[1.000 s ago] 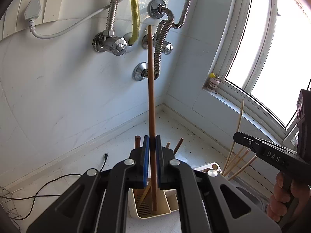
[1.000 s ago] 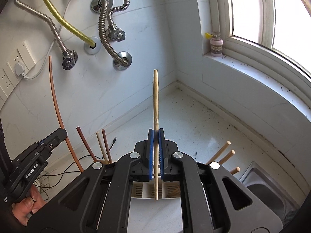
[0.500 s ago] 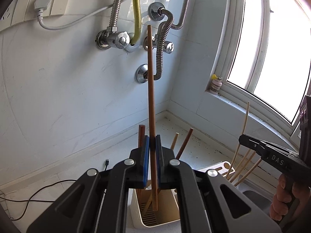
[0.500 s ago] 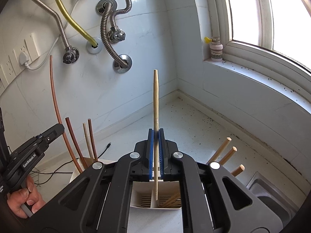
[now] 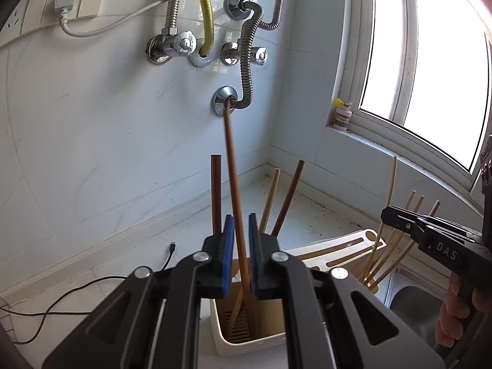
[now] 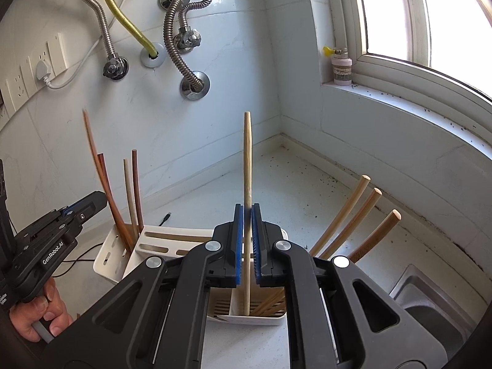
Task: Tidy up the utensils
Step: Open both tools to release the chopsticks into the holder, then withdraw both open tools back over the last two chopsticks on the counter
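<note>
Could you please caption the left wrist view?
Left claw open around dark chopstick dropping into cream holder.

Overexposed window [image 5: 430,61] glare, bright daylight, strong fisheye edge distortion

Wooden chopsticks [image 5: 235,184], matt plastic holder [image 6: 117,255], glossy tiled wall [image 5: 92,129]

White marble-look wall [image 5: 92,141] meeting a speckled pale counter [image 6: 295,190] at the corner — corrugated steel hoses [image 5: 247,61], a yellow hose [image 5: 206,6], chrome valves. Bright window [image 6: 455,12] at right — small bottle [image 6: 341,70] on its sill. Steel sink [image 6: 430,301] at the counter's right edge.
</note>
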{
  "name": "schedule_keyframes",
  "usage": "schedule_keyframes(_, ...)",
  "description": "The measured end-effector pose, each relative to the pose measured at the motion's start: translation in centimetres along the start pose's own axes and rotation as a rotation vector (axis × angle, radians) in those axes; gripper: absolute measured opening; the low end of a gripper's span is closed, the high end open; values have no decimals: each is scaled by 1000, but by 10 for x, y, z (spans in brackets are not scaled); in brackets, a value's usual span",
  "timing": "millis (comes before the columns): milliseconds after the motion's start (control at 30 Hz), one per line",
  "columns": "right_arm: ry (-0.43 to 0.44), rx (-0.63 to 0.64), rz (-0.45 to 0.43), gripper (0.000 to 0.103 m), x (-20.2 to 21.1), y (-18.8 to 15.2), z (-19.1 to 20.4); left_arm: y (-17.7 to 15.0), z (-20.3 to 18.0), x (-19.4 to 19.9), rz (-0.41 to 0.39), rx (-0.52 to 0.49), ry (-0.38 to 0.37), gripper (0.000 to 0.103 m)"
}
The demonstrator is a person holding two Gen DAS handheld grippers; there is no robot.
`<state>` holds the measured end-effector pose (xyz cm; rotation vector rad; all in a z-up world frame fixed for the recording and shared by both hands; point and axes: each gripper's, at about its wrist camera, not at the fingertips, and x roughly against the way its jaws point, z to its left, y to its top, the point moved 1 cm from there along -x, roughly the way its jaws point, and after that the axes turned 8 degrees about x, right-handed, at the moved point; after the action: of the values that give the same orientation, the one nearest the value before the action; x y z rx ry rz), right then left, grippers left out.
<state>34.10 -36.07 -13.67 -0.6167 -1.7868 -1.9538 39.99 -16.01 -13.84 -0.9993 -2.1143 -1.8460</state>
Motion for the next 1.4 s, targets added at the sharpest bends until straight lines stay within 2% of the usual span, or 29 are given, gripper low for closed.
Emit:
schedule_keyframes(67,2,-3,-7,30,2,-1,0,-1,1,4,-13,6,7,30)
schedule_keyframes(300,-3,-22,-43,30,14,3,-2,2,3,15,-22,16,11,31)
schedule_keyframes(433,-1,-22,-69,36,25,8,-1,7,3,27,-43,15,13,31)
schedule_keyframes(667,13,-9,-109,38,45,18,9,20,6,67,-125,32,47,56)
schedule_keyframes(733,17,-6,-130,46,52,20,14,23,11,79,-146,37,65,65)
schedule_keyframes(800,22,-4,-153,60,60,22,19,25,18,94,-174,46,89,78)
schedule_keyframes(967,43,3,-231,84,83,27,34,27,43,136,-258,89,155,96)
schedule_keyframes(1033,60,6,-260,95,92,26,41,27,53,151,-268,99,171,97)
schedule_keyframes(1200,91,29,-288,95,105,26,62,19,82,187,-287,130,230,98)
schedule_keyframes(1400,138,65,-273,95,105,23,93,5,118,221,-292,189,311,98)
